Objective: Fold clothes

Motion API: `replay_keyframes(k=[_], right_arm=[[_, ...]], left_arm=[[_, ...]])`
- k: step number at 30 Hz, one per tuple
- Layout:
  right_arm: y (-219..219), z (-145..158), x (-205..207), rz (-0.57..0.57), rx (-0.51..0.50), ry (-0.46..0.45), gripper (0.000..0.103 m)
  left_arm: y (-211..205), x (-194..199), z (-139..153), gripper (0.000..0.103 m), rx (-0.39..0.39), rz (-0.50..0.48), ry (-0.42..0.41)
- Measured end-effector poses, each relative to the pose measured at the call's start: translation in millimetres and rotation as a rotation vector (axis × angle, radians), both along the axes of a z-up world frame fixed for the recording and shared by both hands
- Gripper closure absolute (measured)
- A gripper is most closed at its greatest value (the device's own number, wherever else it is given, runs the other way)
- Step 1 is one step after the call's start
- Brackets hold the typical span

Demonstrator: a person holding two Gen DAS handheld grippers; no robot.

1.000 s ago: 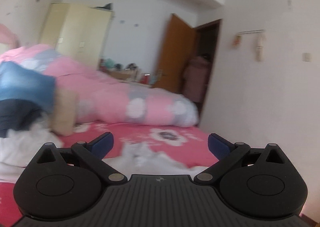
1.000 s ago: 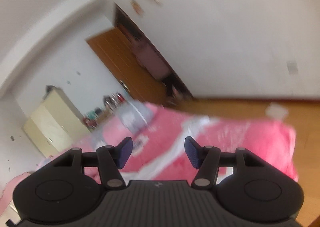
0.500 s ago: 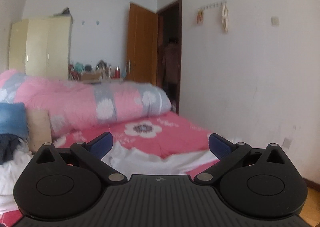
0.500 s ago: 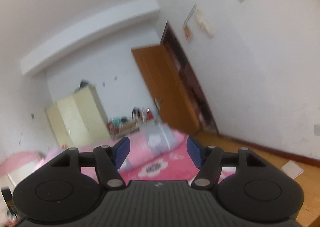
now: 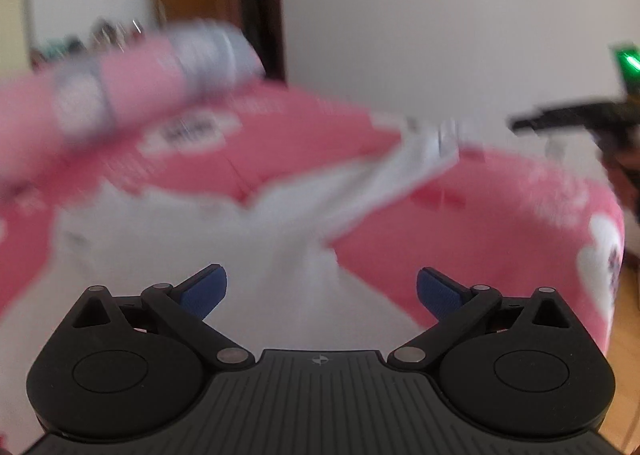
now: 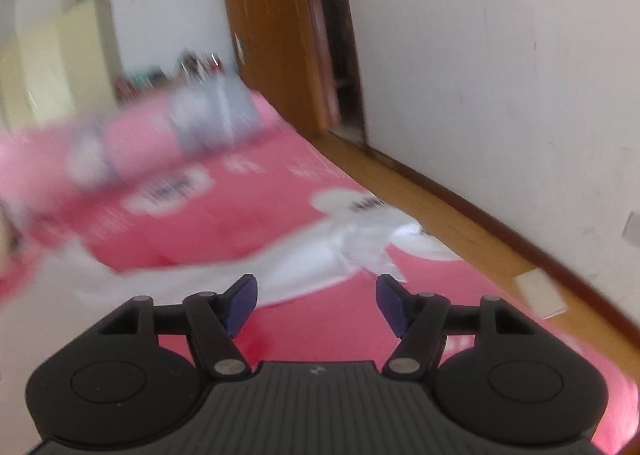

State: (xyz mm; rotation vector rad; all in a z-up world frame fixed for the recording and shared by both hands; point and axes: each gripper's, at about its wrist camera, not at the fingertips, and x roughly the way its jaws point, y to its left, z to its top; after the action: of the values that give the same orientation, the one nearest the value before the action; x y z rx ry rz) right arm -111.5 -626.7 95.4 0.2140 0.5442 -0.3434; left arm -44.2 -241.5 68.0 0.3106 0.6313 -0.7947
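A white garment (image 5: 224, 239) lies spread on the pink flowered bed sheet (image 5: 480, 223), with one sleeve (image 5: 408, 171) reaching toward the far right. My left gripper (image 5: 322, 291) hovers over the garment's body, open and holding nothing. In the right wrist view the same sleeve (image 6: 352, 243) ends in a crumpled cuff near the bed's right edge. My right gripper (image 6: 316, 295) is open over bare pink sheet (image 6: 320, 327), just short of that sleeve, nothing between its pads. Both views are blurred by motion.
A rolled pink and grey quilt (image 6: 160, 131) lies across the far side of the bed. Beyond the bed's right edge runs a wooden floor (image 6: 460, 223) with a white sheet of paper (image 6: 540, 291). A brown door (image 6: 272, 35) and pale wardrobe (image 6: 60, 55) stand behind.
Both cameras swung down and in from the walls and door toward the bed. The white garment now fills the lower part of each view. The right jaws stand slightly wider.
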Motion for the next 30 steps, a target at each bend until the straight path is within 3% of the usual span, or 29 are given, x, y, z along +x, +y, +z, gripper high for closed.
replay_keyframes(k=[5,8,9,10,12,13,18,22,30], right_arm=[[-36.4,-60.7,58.8,-0.117,-0.07,0.088,0.032],[-52.6,-73.2,74.1,-0.106,-0.035,0.101,0.029],[-57.6,-77.0,76.7,-0.109,-0.005,0.124,0.037],[-63.7,-77.5,74.1,-0.111,0.047,0.131,0.06],[-75.2,-76.8,67.8,-0.118,0.144,0.135,0.088],[-78.4,-69.7,60.0,-0.128,0.167,0.101,0.096],[-88.0,-18.2,26.9,-0.18,0.225,-0.062,0.098],[-74.1,36.7,25.8,-0.154,0.158,-0.133,0.099],[24.7,139.9,45.5,0.117,0.067,-0.239,0.098]], left_arm=[[-0.9,-10.2,-36.3,0.002,0.027,-0.126,0.084],[4.6,-16.1,-43.3,0.002,0.021,-0.161,0.094],[5.8,-17.6,-45.1,0.002,0.026,-0.166,0.09],[6.1,-19.7,-46.7,0.002,0.037,-0.176,0.089],[5.2,-22.7,-49.7,0.002,0.058,-0.192,0.078],[4.6,-24.1,-51.3,0.001,0.068,-0.2,0.072],[7.9,-24.6,-53.9,0.0,0.055,-0.198,0.089],[8.2,-23.2,-55.1,0.0,0.047,-0.188,0.103],[7.2,-18.8,-55.7,0.0,0.029,-0.174,0.121]])
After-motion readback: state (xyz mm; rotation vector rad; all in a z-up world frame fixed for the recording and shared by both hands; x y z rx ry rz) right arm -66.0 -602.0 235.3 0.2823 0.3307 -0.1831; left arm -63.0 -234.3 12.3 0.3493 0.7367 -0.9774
